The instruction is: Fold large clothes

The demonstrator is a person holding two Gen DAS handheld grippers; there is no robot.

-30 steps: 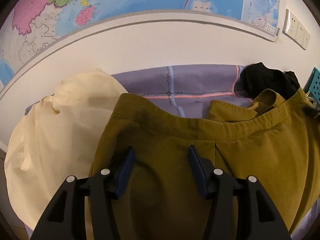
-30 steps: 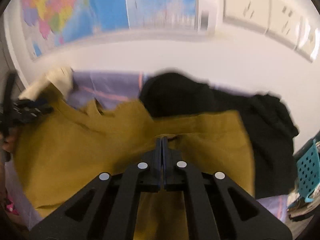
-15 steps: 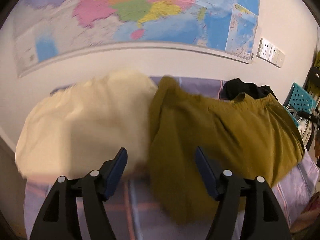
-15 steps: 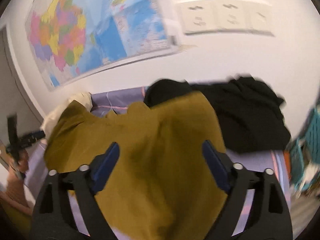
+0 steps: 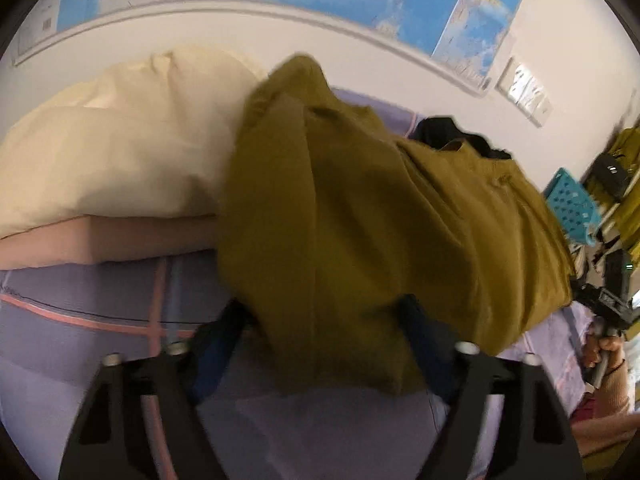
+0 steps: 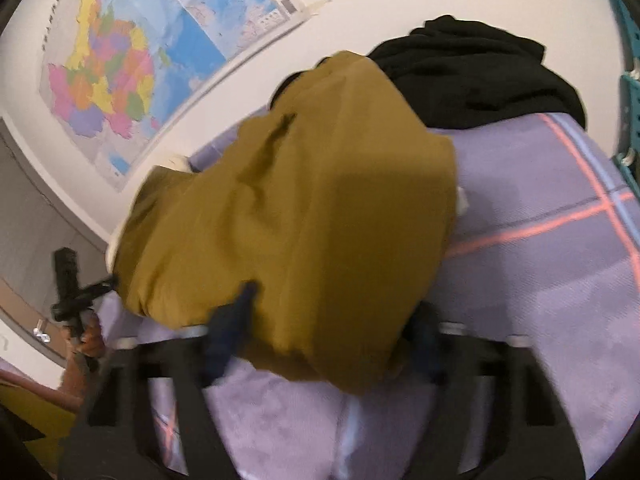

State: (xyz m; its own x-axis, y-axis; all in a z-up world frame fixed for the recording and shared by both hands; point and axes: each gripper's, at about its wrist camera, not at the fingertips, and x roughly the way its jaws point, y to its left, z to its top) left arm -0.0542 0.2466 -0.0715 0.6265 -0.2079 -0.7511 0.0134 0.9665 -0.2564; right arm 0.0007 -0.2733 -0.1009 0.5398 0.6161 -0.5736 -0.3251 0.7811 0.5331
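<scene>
Left tool [image 5: 324,320] over lavender checked bedsheet [image 5: 100,292], map [image 5: 440,4] behind.

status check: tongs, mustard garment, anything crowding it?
Left tongs and right tongs open, just been closing around mustard garment's near edge. Cream pillow beside it, black clothing behind.

Both cameras ride on the grippers, looking forward and down along the fingers, right up close to the bed [image 5: 100,292]. Left one faces the wall map [image 5: 420,4], with the right hand [image 5: 606,350] at 4 o'clock. Right one sees the same map [image 6: 120,76] at 10 o'clock. Both share the mustard garment [image 5: 380,216] [image 6: 312,208].
</scene>
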